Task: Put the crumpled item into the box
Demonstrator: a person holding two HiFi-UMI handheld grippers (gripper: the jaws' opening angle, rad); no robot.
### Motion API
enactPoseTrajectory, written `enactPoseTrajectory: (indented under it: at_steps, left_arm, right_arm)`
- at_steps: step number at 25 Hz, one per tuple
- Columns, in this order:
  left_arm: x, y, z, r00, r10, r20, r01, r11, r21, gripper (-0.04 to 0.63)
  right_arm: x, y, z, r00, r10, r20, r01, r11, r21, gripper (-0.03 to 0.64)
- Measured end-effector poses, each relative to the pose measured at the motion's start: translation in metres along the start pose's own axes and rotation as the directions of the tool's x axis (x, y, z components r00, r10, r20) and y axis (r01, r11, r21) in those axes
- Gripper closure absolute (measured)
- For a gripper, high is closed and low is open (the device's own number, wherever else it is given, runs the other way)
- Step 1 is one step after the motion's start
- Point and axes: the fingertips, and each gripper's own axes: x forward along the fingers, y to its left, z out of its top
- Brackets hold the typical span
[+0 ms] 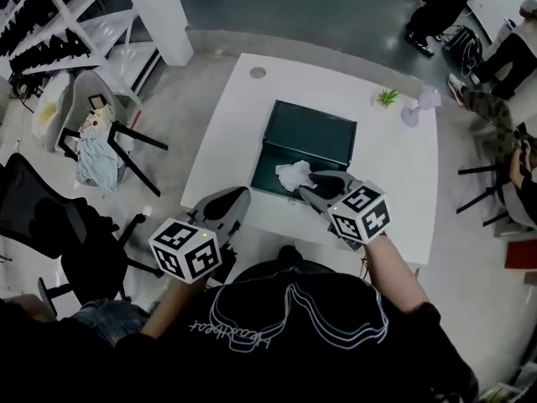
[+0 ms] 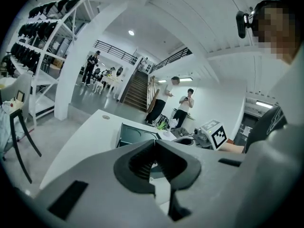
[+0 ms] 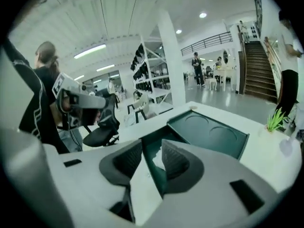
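A dark green box (image 1: 289, 175) lies open on the white table (image 1: 231, 124), its lid (image 1: 312, 131) folded back flat. The crumpled white item (image 1: 294, 175) rests in the box's near half. My right gripper (image 1: 309, 182) hovers just right of it, open, pads clear of it. In the right gripper view the crumpled item (image 3: 156, 164) shows through the gap of the right gripper (image 3: 152, 147), down in the box (image 3: 151, 148), with the lid (image 3: 213, 133) beyond. My left gripper (image 1: 242, 196) hangs shut and empty over the table's near edge, left of the box; the left gripper (image 2: 154, 143) faces the box (image 2: 135, 134).
A small green plant (image 1: 387, 96) and a pale lamp (image 1: 417, 107) stand at the table's far right. A grey chair with cloth (image 1: 99, 137) and a black office chair (image 1: 50, 225) stand on the left. Seated people (image 1: 503, 57) are at the far right.
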Motion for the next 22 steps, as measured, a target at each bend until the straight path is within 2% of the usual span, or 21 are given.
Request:
enactPoseTrajectory:
  at_steps: [3, 6, 10, 17, 22]
  left_arm:
    - [0.001, -0.007, 0.001, 1.0, -0.018, 0.0, 0.018, 1.0, 0.011, 0.589]
    - [0.0, -0.015, 0.003, 0.999, -0.039, 0.001, 0.039, 0.999, 0.023, 0.589]
    - [-0.001, -0.025, 0.007, 0.998, -0.07, 0.003, 0.07, 0.997, 0.035, 0.589]
    - [-0.011, -0.044, 0.019, 0.992, -0.121, 0.04, 0.118, 0.991, 0.065, 0.589]
    - [-0.017, -0.054, 0.018, 0.989, -0.143, 0.045, 0.139, 0.987, 0.079, 0.589]
  right_arm:
    - [-0.025, 0.014, 0.019, 0.992, 0.007, 0.127, -0.01, 1.0, 0.028, 0.524]
    - [-0.049, 0.028, 0.038, 0.968, 0.012, 0.249, -0.023, 0.999, 0.044, 0.603]
    - [-0.072, 0.047, 0.058, 0.924, 0.045, 0.38, -0.066, 0.997, 0.043, 0.614]
    - [-0.093, 0.069, 0.067, 0.87, 0.086, 0.485, -0.133, 0.989, 0.062, 0.614]
    - [-0.095, 0.079, 0.063, 0.863, 0.096, 0.495, -0.132, 0.991, 0.038, 0.614]
